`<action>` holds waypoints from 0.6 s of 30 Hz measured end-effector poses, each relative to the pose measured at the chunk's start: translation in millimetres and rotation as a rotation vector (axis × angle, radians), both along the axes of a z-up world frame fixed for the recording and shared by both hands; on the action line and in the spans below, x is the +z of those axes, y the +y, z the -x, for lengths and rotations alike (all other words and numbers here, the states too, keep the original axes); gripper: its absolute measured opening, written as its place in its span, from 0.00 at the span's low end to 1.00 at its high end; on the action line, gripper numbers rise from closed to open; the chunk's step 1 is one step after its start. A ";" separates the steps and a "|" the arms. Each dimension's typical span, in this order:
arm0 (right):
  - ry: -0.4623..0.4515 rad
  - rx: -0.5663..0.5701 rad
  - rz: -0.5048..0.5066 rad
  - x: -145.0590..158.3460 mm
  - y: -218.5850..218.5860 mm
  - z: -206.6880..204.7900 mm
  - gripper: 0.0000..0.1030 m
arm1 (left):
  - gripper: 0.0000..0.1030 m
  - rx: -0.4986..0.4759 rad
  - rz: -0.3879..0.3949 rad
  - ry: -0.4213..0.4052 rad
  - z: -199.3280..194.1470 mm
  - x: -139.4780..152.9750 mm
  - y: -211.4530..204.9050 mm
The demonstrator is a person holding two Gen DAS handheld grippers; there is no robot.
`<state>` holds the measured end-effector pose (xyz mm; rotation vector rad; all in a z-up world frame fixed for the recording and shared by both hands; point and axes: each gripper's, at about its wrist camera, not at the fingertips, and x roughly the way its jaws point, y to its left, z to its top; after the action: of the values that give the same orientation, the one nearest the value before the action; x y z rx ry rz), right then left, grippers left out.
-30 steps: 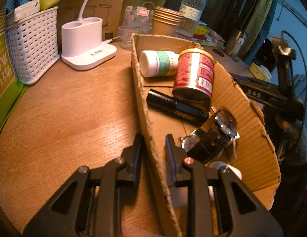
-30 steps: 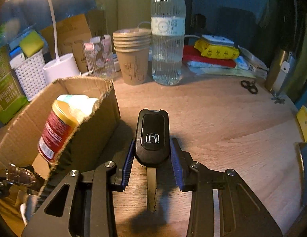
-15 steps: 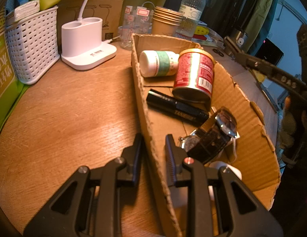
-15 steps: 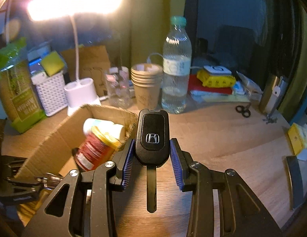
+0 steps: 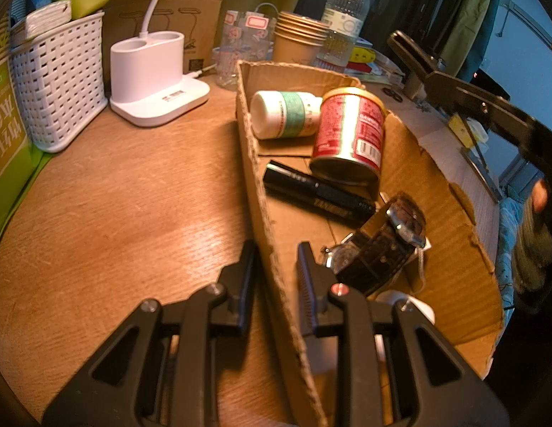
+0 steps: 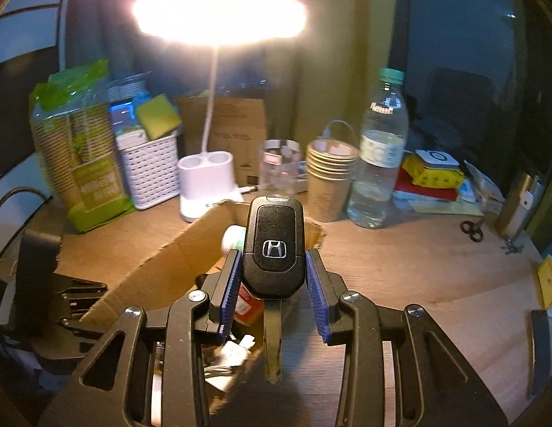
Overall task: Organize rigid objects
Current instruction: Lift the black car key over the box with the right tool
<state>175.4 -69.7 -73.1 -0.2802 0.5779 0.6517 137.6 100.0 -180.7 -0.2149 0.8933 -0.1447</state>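
Observation:
My right gripper [image 6: 272,270] is shut on a black Honda car key [image 6: 274,249], held in the air above the open cardboard box [image 6: 162,263]. My left gripper [image 5: 274,267] is shut on the box's near side wall [image 5: 261,192]. In the box lie a white pill bottle [image 5: 281,115], a red can [image 5: 350,135], a black marker [image 5: 317,195] and a wristwatch [image 5: 382,245]. The right gripper's arm [image 5: 464,96] shows at the upper right of the left wrist view.
A white lamp base [image 5: 157,78], a white basket [image 5: 55,85], a clear cup [image 5: 240,53], stacked paper cups [image 5: 299,41] and a water bottle [image 6: 379,156] stand behind the box on the wooden table [image 5: 116,195]. Scissors [image 6: 471,229] lie at the right.
My right gripper has lifted the key off the table and carried it left, over the box. The left gripper has held still on the box wall.

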 end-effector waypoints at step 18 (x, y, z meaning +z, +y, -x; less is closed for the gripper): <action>0.013 0.116 0.063 -13.1 37.2 21.1 0.37 | 0.25 0.000 0.000 0.000 0.1 0.1 0.3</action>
<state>154.3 -32.4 -86.2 -0.3706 0.5979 0.7489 137.6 100.3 -180.5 -0.2147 0.8932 -0.1447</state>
